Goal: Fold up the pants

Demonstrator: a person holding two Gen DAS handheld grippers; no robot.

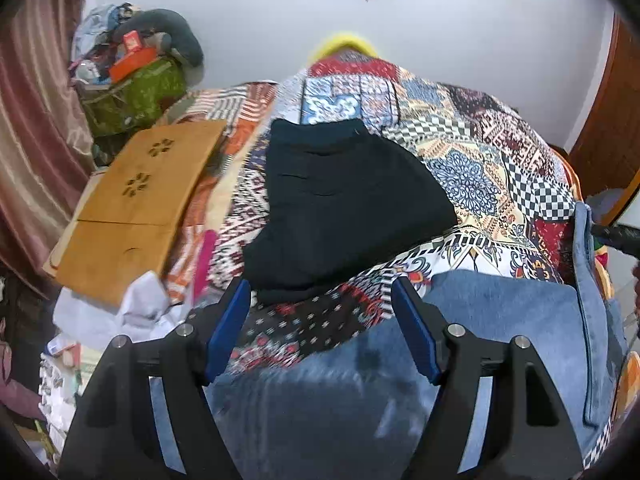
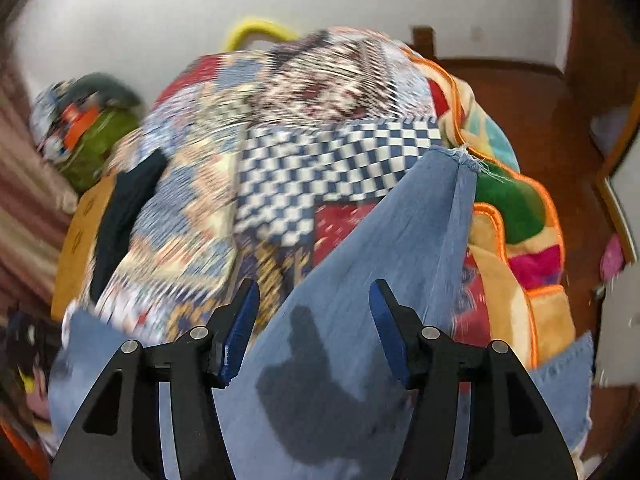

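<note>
Left gripper (image 1: 322,300) sits at the bottom of the left wrist view, fingers (image 1: 230,328) spread apart with nothing between them, and only the patterned bedspread (image 1: 472,152) and the blue jeans (image 1: 500,312) below the gap. The jeans fill the lower centre and lower right of that view, lying flat on the bed, with a seamed edge running down the right side. A dark wet-looking patch shows on the denim near the bottom centre.

Further up, in the middle of the frame, a folded black garment (image 1: 344,204) lies on the bedspread, apart from the jeans. At the left, a wooden board (image 1: 136,200) rests by the bed's edge, with white cloth (image 1: 120,312) heaped just below it. A green bag (image 1: 136,96) piled with clutter stands in the upper left against the wall.

Over to the right wrist view, blurred: the right gripper (image 2: 314,304) is parted too, fingers (image 2: 240,332) clear of the cloth. The jeans (image 2: 400,232) run from the bottom centre up to a frayed hem at the right, a dark stain between the fingers. A bright fleece blanket (image 2: 516,240) hangs at the right edge of the bed.
</note>
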